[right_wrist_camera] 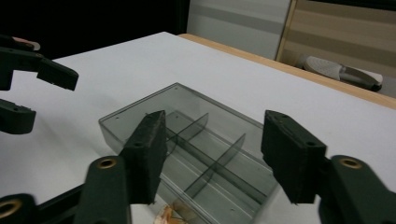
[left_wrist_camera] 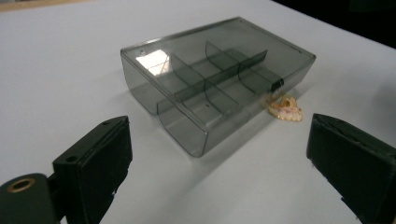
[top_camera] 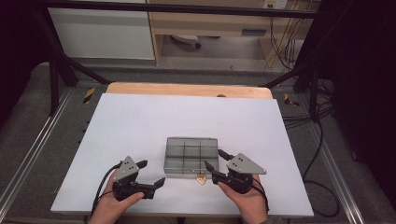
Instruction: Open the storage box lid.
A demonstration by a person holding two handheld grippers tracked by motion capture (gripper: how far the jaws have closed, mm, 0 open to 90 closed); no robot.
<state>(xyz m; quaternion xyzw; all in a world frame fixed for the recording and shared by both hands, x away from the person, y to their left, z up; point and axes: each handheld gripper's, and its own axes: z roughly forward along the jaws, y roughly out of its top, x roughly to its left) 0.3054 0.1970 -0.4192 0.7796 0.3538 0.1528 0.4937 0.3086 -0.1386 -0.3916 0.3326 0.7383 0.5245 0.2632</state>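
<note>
The smoke-grey transparent compartment box (top_camera: 191,157) lies flat on the white table (top_camera: 140,126), in the near middle part of it. In the high view its long axis runs across the table, from left to right, and its closed lid faces up. Inside, thin dividers cut it into several compartments. A small clasp on the near long wall points toward the person. Just beside this near wall, close to its right end, a small tan and pink object (top_camera: 201,179) lies on the table; I cannot tell what it is.

The right hand-held gripper (top_camera: 213,164) is at the right near corner of the box. Its jaws stand apart, about half way, with nothing pressed between them, and in the right gripper view they look over the box from just above. The left hand-held gripper (top_camera: 150,173) rests lower left of the box, a little apart from it, and points toward it. Its jaws are wide apart and hold nothing.
</note>
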